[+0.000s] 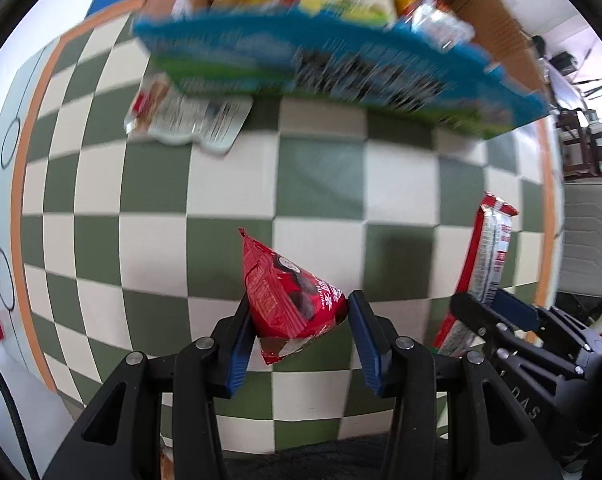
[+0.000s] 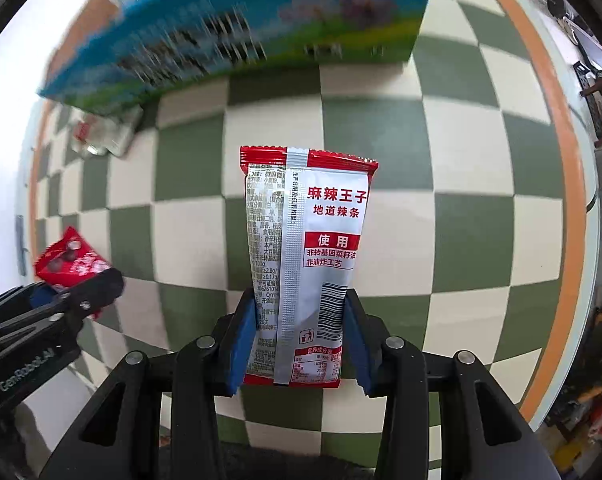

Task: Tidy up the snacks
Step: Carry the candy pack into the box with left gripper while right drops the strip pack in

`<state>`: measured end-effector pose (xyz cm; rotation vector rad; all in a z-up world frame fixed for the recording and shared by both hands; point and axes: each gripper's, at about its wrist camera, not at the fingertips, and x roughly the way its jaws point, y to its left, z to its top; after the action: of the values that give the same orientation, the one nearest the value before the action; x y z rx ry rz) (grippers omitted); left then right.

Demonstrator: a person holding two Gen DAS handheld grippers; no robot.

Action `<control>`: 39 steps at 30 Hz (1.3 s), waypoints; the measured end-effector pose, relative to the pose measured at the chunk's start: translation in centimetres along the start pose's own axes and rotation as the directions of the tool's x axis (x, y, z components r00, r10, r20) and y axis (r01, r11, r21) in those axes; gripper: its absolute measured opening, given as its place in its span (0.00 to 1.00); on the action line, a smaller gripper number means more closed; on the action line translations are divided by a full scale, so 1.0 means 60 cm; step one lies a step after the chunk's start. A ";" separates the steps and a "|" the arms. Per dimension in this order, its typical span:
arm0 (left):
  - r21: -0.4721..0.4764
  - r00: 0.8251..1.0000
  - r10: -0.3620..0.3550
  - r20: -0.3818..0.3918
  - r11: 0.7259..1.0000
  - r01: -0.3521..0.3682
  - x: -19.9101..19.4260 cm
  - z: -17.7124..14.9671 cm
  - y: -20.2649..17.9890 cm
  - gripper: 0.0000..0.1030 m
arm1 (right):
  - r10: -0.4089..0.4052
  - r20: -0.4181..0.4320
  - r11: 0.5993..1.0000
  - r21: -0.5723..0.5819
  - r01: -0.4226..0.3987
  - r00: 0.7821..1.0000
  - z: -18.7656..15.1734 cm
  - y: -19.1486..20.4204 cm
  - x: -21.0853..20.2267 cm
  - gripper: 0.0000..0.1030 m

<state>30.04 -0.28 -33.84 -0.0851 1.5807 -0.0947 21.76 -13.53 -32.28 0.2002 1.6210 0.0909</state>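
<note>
My left gripper [image 1: 301, 300] is shut on a small red snack packet [image 1: 293, 300] with dark round sweets printed on it, held above the checkered table. My right gripper [image 2: 299, 296] is shut on a tall silver and red packet [image 2: 305, 240] with red print, its lower half pinched between the blue pads. In the left wrist view the right gripper [image 1: 497, 304] and its silver packet [image 1: 489, 256] appear at the right. The right wrist view has the left gripper [image 2: 77, 288] and the red packet [image 2: 71, 260] at its left. Both grippers point down at the table.
A cardboard box with a blue printed side [image 1: 341, 64] stands at the far edge, filled with several snack packets. One silver and red packet [image 1: 189, 116] lies on the green and white checkered cloth [image 1: 321, 184] beside the box. A chair [image 1: 589, 236] is off the right edge.
</note>
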 end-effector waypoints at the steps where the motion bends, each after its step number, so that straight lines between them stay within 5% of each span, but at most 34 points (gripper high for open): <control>1: 0.009 1.000 -0.013 0.019 1.000 0.013 -0.038 0.014 0.007 0.41 | 0.012 0.014 1.000 -0.004 -0.012 1.000 0.005 -0.002 -0.006 0.43; 10: 0.102 0.987 -0.087 0.138 0.992 0.073 -0.172 0.116 -0.042 0.41 | 0.150 0.150 0.989 -0.023 -0.148 0.977 0.116 -0.023 -0.173 0.43; 18: 0.117 0.985 0.004 0.174 0.993 -0.025 -0.194 0.312 -0.041 0.42 | 0.114 0.246 0.993 -0.056 -0.103 0.962 0.299 -0.026 -0.250 0.43; 27: 0.073 0.987 0.148 0.068 0.986 -0.153 -0.116 0.486 0.036 0.42 | -0.012 0.151 0.999 -0.034 0.018 0.988 0.505 -0.044 -0.175 0.43; 39: 0.015 0.992 0.124 -0.040 0.992 -0.123 -0.064 0.517 0.082 0.46 | -0.093 0.071 0.995 -0.035 0.096 0.993 0.560 -0.042 -0.101 0.47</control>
<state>61.13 4.85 -30.93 0.0249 1.6224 -0.0099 55.36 -19.25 -28.86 0.0964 1.5554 0.0416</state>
